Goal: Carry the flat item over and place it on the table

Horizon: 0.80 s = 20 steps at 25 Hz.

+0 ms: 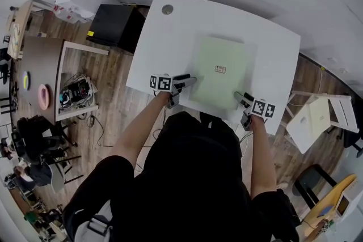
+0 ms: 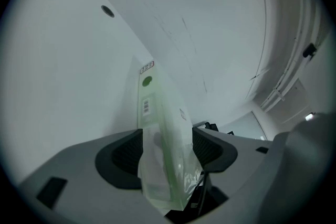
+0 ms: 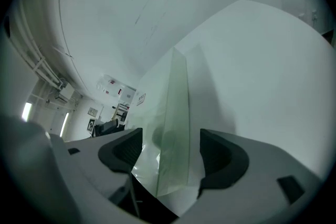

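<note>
Jaws of the left claw [image 2: 168, 147] stand wide yet are closed on the pale green flat pack [image 2: 160, 128]. Its clear sleeve fills the gap from pad to pad. The right claw [image 3: 170, 152] also has the pack between its jaws, but they are apart. A gap shows on each side of the thin green board, with only loose clear film reaching the pads.

Both claws are rolled on their sides, so the white table [image 1: 164, 42] rises like a wall beside one jaw in each gripper view.

The head view alone gives the layout. The pack lies on the table between the two claws. The left claw takes its left long edge near the near corner, and the right claw comes in at the near right corner. The pack's long axis runs away from the person toward the far table edge, crosswise to the left claw's jaws. A small label sits at the pack's middle.

Only the left gripper view shows a barcode sticker [image 2: 146, 107] and a green dot [image 2: 146, 81] on the pack ahead of the jaws. The right gripper view shows the pack nearly edge-on. Whether the gripped edge is clear of the table cannot be told.

Beyond the left claw, a round hole [image 1: 167, 9] marks the table's far corner. Past that edge a black box [image 1: 110, 24] sits on the floor.
</note>
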Tool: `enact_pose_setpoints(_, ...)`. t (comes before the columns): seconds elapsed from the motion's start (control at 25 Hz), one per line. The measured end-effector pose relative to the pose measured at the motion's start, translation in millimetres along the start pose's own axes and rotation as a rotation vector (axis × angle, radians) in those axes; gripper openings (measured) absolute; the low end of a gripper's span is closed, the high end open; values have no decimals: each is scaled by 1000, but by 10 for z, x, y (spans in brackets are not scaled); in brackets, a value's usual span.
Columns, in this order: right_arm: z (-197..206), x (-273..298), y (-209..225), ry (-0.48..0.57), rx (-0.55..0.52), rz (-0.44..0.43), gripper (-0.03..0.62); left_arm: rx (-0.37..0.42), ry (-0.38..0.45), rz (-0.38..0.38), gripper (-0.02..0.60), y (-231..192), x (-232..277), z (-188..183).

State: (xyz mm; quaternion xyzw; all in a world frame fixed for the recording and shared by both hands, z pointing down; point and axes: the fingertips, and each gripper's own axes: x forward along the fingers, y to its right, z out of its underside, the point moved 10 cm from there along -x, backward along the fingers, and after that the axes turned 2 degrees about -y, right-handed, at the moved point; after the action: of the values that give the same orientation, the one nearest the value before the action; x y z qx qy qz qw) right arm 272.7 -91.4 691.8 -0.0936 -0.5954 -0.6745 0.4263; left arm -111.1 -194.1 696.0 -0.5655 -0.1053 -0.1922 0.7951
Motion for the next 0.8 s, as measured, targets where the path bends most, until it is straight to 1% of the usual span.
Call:
enact_pose_setpoints(0.08,12,-52,-38,24,-21,2,324,44,2,-3,301,99,-32,22)
enact_pose_setpoints(0.16,20,-105,-125,54,-52,8,323,70,14,-3,301,179,-59,79)
enact_pose_setpoints(0.28,77,-204,-389,115,-105,10,322,86,43,3,301,315,-136,189)
enact_pose_setpoints(0.36,148,-276,-612,154,-154,13,322,115,58,-1,301,467,-223,247)
enact_pose_setpoints(0.56,457,-463,-1118,271,-244,21,322,224,118,-26,301,877,-497,496)
enact_pose_setpoints(0.72,749,-671,-1600,394,-207,-23,322,343,180,-62,301,1273,-754,759)
enact_pose_setpoints(0.8,874,-762,-1908,437,-237,-32,322,415,208,-78,301,1502,-909,882)
